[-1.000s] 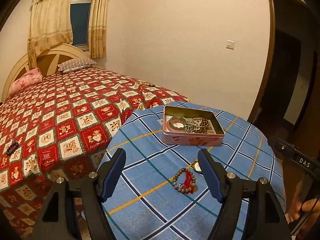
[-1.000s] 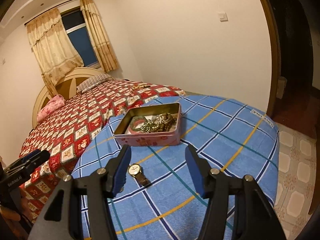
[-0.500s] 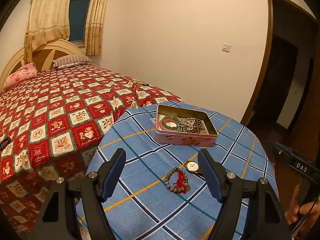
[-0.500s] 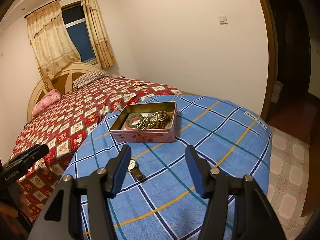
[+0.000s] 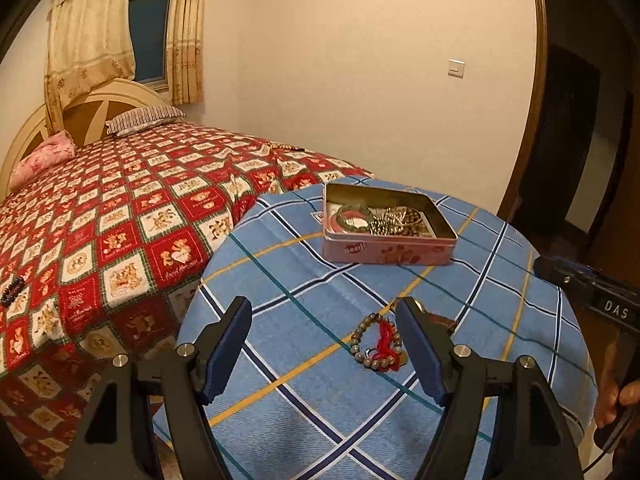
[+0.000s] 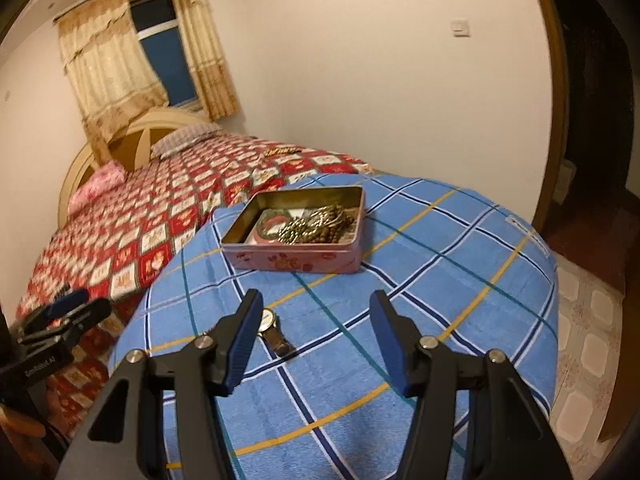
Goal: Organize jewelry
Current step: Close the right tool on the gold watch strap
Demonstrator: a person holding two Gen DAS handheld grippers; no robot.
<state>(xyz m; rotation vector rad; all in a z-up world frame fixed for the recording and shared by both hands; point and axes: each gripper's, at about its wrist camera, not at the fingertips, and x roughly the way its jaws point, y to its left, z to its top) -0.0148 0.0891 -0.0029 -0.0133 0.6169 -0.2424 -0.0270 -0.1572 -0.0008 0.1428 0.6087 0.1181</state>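
Observation:
A pink tin box [image 5: 388, 250] [image 6: 296, 258] stands open on the blue checked table; it holds a green bangle [image 5: 352, 216] and bead strings [image 6: 316, 224]. A bead bracelet with a red tassel [image 5: 378, 342] lies on the cloth just inside the right finger of my left gripper [image 5: 324, 336], which is open and empty above the table. A wristwatch [image 6: 272, 330] lies beside the left finger of my right gripper [image 6: 316, 332], also open and empty. In the left wrist view only the watch strap [image 5: 440, 322] shows behind the right finger.
The blue cloth [image 5: 320, 288] covers a round table. A bed with a red patterned cover [image 5: 120, 216] lies to the left, with small dark items [image 5: 12, 290] on it. A doorway [image 5: 572, 120] and tiled floor [image 6: 588, 340] are on the right.
Both grippers have swung slightly; the tin and the bracelet sit more to the right in the left wrist view. The right view has tilted. Nothing was grasped.

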